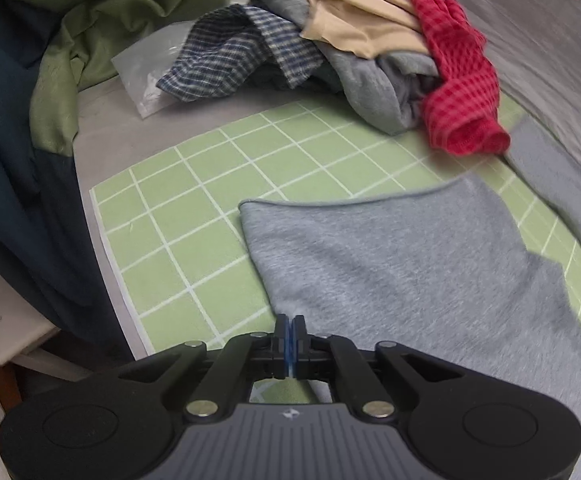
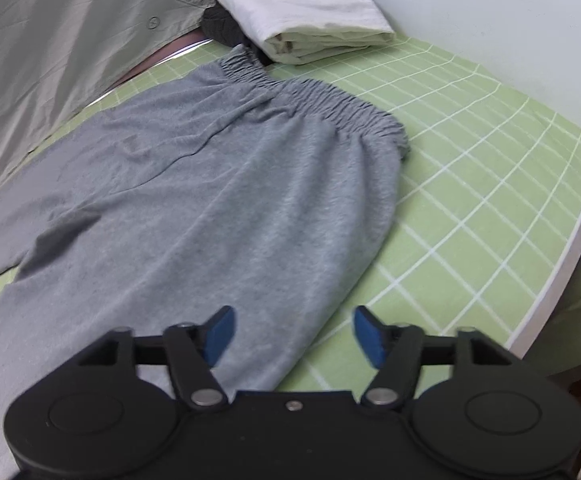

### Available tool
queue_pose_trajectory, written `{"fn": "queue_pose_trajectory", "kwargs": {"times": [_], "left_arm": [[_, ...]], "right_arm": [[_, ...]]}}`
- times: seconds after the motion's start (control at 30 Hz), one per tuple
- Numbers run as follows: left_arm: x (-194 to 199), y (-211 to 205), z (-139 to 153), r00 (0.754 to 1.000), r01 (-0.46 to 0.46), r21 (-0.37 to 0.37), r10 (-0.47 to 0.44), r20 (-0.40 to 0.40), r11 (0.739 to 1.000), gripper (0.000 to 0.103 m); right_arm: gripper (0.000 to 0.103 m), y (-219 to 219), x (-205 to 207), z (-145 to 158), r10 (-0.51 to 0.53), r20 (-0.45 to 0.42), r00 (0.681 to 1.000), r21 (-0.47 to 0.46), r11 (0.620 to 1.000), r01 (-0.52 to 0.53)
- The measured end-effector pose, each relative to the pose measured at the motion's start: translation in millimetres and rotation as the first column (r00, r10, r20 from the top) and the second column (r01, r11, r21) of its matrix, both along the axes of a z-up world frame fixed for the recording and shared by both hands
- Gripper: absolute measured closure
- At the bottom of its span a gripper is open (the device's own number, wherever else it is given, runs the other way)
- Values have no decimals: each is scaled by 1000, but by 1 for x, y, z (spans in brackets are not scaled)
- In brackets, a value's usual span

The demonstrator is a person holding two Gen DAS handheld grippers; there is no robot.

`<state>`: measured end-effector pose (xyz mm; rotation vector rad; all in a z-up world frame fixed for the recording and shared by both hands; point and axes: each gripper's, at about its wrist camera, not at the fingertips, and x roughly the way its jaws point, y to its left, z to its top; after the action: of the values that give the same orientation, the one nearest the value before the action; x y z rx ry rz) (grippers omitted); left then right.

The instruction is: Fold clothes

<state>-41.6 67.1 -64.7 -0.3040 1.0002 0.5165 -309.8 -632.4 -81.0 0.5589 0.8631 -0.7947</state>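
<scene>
Grey shorts (image 2: 218,184) lie flat on the green grid mat (image 2: 470,184), elastic waistband (image 2: 330,100) at the far end. One leg (image 1: 390,256) of the shorts spreads across the mat in the left wrist view. My left gripper (image 1: 289,330) is shut, and the leg's near left edge runs straight into its fingertips. My right gripper (image 2: 293,334) is open and hovers just over the shorts' near right edge, with nothing between its blue pads (image 2: 220,334).
A heap of clothes sits at the mat's far side: a red checked piece (image 1: 458,80), a beige one (image 1: 362,20), a grey one (image 1: 374,88) and a blue plaid one (image 1: 226,60). Green and dark fabric (image 1: 50,80) hangs at the left. A folded white garment (image 2: 302,12) lies beyond the waistband.
</scene>
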Motion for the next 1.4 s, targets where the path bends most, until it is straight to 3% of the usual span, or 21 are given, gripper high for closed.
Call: {"fn": "queue_pose_trajectory", "kwargs": {"times": [0.03, 0.13, 0.2, 0.47, 0.6, 0.67, 0.73, 0.77, 0.8, 0.83, 0.87, 0.9, 0.93, 0.97, 1.1, 1.27, 1.37, 1.4], "left_arm": [[0, -1, -1, 1000, 3, 1, -3, -2, 1000, 96], [2, -4, -2, 1000, 7, -7, -7, -2, 1000, 73], [3, -7, -3, 1000, 9, -11, -9, -2, 1000, 53], [8, -15, -7, 1000, 14, -30, -14, -1, 999, 31], [11, -16, -7, 1000, 5, -25, -5, 1, 1000, 30], [12, -18, -8, 1000, 10, -8, -10, -2, 1000, 34], [13, -21, -7, 1000, 25, 21, -25, 3, 999, 50], [14, -21, -5, 999, 29, 19, -30, 12, 999, 66], [15, -20, -4, 1000, 27, 12, -27, 15, 1000, 89], [16, -18, -4, 1000, 25, -10, -25, 15, 1000, 98], [19, -18, -2, 1000, 24, -20, -24, 13, 1000, 100], [21, -18, -1, 1000, 23, -23, -22, 11, 999, 100], [23, -18, 1, 1000, 21, -27, -21, 9, 999, 100], [24, -20, 4, 1000, 21, -20, -21, 14, 1000, 101], [20, -19, 27, 997, -11, -8, 12, 77, 1000, 101], [-4, -7, 69, 984, -58, -15, 60, 167, 998, 101], [-15, -9, 69, 988, -71, 63, 61, 141, 995, 101], [-16, -8, 64, 989, -88, 59, 80, 127, 994, 101]], "right_arm": [[16, -4, -1, 0, -6, -2, 1000, -10, 1000, 6], [0, -14, -2, -3, -16, -1, 1000, -26, 1000, 16], [0, -22, -2, -6, -8, 4, 1000, -17, 1000, 8], [0, -34, 8, -21, -6, -24, 1000, 11, 1000, 7], [0, -33, 11, -26, -7, -36, 999, 17, 1000, 8], [0, -30, 17, -28, 22, -86, 996, 3, 1000, -22], [0, -29, 23, -29, 40, -122, 992, 2, 999, -40], [0, -28, 25, -28, 37, -124, 992, 8, 999, -36], [4, -29, 27, -27, 26, -122, 992, 10, 1000, -25], [17, -28, 28, -24, 21, -112, 993, -1, 1000, -21], [24, -26, 29, -21, 28, -104, 994, -10, 1000, -30], [46, -25, 31, -18, 37, -95, 995, -20, 999, -39], [88, -25, 32, -14, 53, -81, 995, -21, 998, -54], [102, -24, 33, -10, 69, -66, 995, -21, 997, -71], [102, -21, 34, 15, 102, -6, 995, -93, 990, -103], [102, -27, 17, 42, 69, 68, 995, -112, 992, -61], [102, -31, 7, 58, 49, 113, 992, -121, 992, -35], [102, -32, 4, 64, 42, 128, 991, -124, 992, -26]]}}
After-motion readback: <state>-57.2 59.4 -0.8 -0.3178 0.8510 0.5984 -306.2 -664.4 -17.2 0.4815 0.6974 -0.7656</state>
